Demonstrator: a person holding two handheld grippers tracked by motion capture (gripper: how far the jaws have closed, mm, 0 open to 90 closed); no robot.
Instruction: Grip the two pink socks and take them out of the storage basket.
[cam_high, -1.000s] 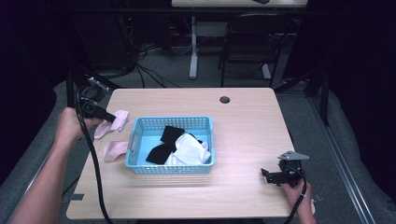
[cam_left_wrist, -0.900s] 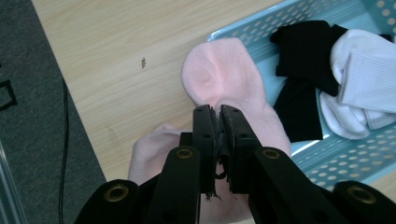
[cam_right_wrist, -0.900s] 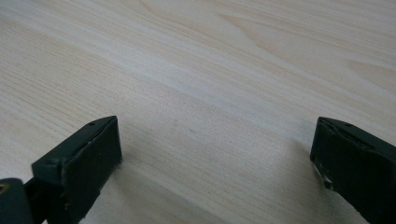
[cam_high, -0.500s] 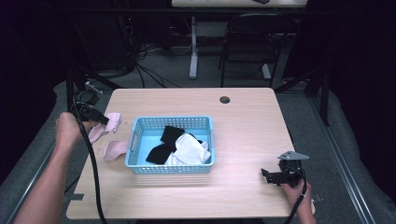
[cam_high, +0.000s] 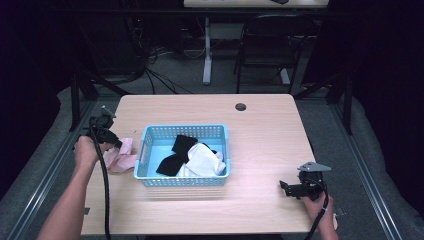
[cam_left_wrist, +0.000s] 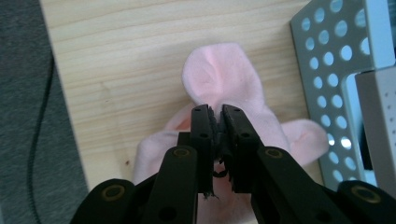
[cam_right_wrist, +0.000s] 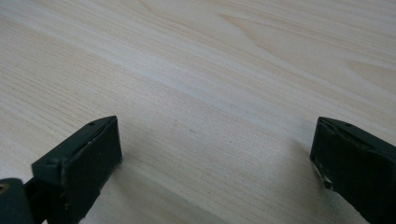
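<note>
From above, the left gripper (cam_high: 106, 131) sits low at the table's left edge, just outside the light-blue perforated plastic basket (cam_high: 183, 177), with soft pink socks (cam_high: 121, 155) bunched on the pale wooden table (cam_high: 265, 125) beneath it. The basket holds black and white cloth pieces (cam_high: 192, 157). The right gripper (cam_high: 300, 186) rests near the front right corner, well apart from everything.

In the left gripper view, the black jaws are together, with a thin fold of pink sock pinched between the tips (cam_left_wrist: 215, 133); one sock (cam_left_wrist: 224, 77) fans out ahead of them, and another pokes out toward the basket wall (cam_left_wrist: 327, 70). I'd judge this to be the setting-down step: a sock taken out is being laid with its mate on the table. The next move calls for the jaws to part and the hand to lift straight up, so the fabric doesn't drag.

The socks lie near the table's left edge, with the dark floor just beyond, so any sideways pull could tip them off. A narrow strip of wood separates them from the basket.

In the right gripper view, the jaws stand wide apart over bare wood, with plenty of open table around.
</note>
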